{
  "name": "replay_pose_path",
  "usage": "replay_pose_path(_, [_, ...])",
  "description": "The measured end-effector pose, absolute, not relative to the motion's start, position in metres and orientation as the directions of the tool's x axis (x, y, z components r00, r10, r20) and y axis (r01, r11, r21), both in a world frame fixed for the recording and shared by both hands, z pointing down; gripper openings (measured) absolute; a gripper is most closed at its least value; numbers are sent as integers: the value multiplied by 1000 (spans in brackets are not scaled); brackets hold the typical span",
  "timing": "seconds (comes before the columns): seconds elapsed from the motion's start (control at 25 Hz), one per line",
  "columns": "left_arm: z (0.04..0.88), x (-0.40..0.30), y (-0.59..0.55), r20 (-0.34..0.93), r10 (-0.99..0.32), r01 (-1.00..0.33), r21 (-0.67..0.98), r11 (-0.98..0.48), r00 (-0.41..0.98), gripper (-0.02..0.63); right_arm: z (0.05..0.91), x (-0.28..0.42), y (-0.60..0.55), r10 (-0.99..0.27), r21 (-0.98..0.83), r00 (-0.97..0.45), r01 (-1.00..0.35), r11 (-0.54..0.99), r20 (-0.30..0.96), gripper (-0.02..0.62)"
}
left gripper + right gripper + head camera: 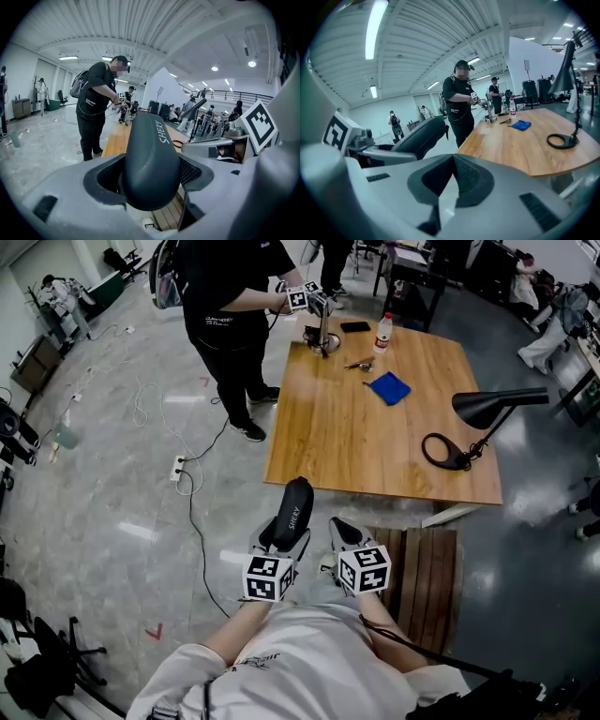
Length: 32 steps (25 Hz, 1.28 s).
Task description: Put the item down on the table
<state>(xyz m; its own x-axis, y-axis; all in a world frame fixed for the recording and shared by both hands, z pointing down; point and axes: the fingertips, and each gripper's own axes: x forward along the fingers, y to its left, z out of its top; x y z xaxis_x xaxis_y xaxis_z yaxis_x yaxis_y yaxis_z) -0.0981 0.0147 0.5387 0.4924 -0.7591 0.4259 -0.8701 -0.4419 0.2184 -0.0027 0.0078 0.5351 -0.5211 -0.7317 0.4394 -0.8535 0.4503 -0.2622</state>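
Head view: the left gripper (279,538) is clamped around a dark oblong case (296,505), which is held in the air at the near edge of the wooden table (375,451). Just beside it to the right, the right gripper (339,529) carries nothing, its jaws pressed together.

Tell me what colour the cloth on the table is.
The cloth is blue, clearest in the head view.

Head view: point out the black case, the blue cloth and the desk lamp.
black case (294,512), head view, its lettered top.
blue cloth (389,387), head view, its middle.
desk lamp (489,405), head view, its shade.
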Motion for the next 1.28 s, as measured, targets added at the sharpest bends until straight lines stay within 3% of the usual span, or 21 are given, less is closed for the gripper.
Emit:
replay_pose_path(0.48, [532,-46,-87,430,-787,-896,199,-396,443,339,526,58,-105,-719,-258,-554,-832,491,420,3])
replay_pose_path(1.28, [547,-56,-152,460,-725,-857,216,-469,512,339,538,44,-140,-735,-234,-490,-871,431,469,3])
